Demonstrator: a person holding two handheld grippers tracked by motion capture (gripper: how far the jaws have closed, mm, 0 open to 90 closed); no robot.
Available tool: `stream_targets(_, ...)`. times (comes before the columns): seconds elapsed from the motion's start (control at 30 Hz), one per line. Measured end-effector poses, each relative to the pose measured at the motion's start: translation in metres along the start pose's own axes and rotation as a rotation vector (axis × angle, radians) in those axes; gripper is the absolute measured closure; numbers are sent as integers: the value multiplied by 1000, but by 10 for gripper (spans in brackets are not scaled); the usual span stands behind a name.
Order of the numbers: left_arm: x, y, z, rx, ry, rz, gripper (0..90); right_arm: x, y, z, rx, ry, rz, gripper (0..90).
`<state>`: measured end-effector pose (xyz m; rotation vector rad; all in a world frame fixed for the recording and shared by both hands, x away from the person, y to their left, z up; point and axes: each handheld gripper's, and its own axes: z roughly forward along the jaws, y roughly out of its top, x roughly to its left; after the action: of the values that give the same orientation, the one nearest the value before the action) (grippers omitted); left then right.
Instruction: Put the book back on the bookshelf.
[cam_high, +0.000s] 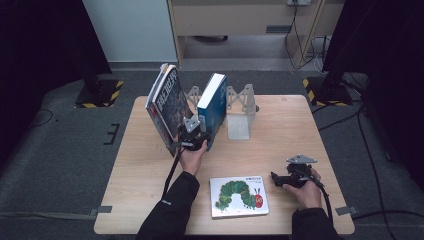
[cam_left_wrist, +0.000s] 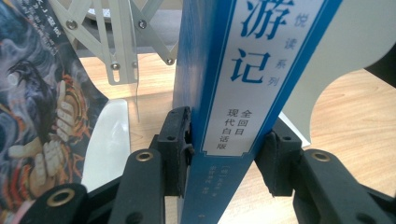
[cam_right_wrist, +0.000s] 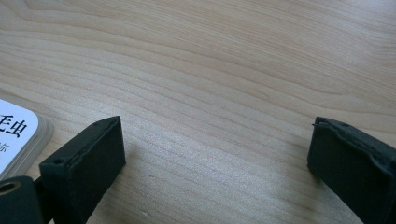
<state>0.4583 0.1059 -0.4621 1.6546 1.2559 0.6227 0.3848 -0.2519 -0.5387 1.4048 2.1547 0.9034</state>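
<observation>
Your left gripper (cam_left_wrist: 224, 154) clamps the glossy spine of the blue book (cam_high: 212, 102), black rubber pads pressed on both sides. The book stands upright, leaning slightly, just left of the white metal rack (cam_high: 239, 112). Farther left of the rack, a dark, illustrated book (cam_high: 167, 100) tilts. Your right gripper (cam_right_wrist: 215, 163) rests with its jaws spread wide over bare, pale-grained table (cam_right_wrist: 233, 70), well right of the rack and beside the flat, round-cornered caterpillar book (cam_high: 238, 196).
</observation>
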Motion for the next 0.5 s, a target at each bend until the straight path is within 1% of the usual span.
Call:
stream_targets(0.2, -6, 6, 13, 8, 1, -5, 562, 0, 0, 0, 0, 1, -1, 41)
stream_targets(0.37, -16, 10, 22, 16, 0, -4, 553, 0, 0, 0, -2, 1, -3, 41)
stream_targets(0.5, -22, 11, 27, 12, -8, -11, 540, 0, 0, 1, -3, 3, -3, 41)
